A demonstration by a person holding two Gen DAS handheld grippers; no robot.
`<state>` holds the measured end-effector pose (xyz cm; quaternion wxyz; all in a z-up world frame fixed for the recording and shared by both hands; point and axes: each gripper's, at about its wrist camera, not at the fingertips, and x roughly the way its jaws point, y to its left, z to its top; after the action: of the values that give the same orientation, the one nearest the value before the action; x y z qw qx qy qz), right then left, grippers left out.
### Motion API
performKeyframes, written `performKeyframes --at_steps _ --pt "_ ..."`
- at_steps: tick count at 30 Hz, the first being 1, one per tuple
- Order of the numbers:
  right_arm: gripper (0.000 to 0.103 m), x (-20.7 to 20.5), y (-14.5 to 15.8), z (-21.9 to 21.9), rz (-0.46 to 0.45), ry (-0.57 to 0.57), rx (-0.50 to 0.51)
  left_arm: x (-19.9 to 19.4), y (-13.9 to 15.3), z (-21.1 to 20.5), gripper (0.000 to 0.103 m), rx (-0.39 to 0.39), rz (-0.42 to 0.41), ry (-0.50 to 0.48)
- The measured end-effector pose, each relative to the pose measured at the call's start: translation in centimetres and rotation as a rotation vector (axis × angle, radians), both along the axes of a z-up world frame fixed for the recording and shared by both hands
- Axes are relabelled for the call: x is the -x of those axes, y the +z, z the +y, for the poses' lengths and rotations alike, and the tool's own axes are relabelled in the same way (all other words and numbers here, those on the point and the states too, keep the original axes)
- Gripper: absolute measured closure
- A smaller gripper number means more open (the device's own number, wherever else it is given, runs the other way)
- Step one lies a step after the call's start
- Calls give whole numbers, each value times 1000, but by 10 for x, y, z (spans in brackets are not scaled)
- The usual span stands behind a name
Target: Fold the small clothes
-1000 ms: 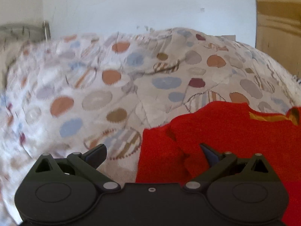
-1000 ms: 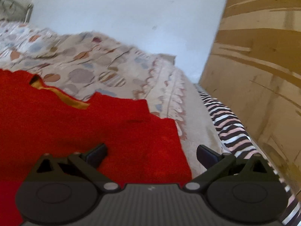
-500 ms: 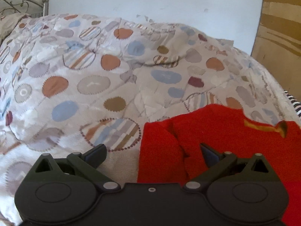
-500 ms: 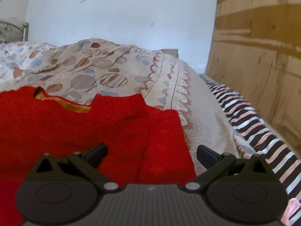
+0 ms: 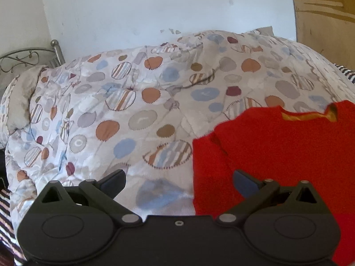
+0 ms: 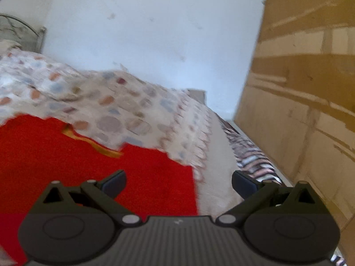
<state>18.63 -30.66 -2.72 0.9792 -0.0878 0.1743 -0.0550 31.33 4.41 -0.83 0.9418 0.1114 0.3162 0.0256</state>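
Left wrist view: left tool (image 5: 178, 182) gapes wide, empty, at the frame's bottom; sweater (image 5: 284, 153) lower right; right tool (image 6: 178, 182) likewise wide, empty.

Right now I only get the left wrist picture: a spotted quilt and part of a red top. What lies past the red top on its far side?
Observer: The right wrist view shows the red top ending in a straight edge, then bare beige quilt border.
Operator: And beyond that border?
Observer: A striped sheet runs along the bed's edge, beside a tall wooden panel.
Operator: Is the other gripper holding anything?
Observer: No. The right gripper is open, one finger over the red top, the other over the border.
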Motion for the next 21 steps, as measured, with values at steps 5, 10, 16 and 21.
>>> performKeyframes --at_steps 5,10,16,21 --pt "0 10 9 29 -24 73 -34 21 4 -1 1 19 34 14" --pt "0 17 12 51 -22 113 -62 40 2 4 1 55 77 54" --pt "0 14 0 87 10 155 -67 64 -7 20 1 191 113 139" --pt "0 16 -16 109 21 164 -30 87 -15 35 1 324 126 195"
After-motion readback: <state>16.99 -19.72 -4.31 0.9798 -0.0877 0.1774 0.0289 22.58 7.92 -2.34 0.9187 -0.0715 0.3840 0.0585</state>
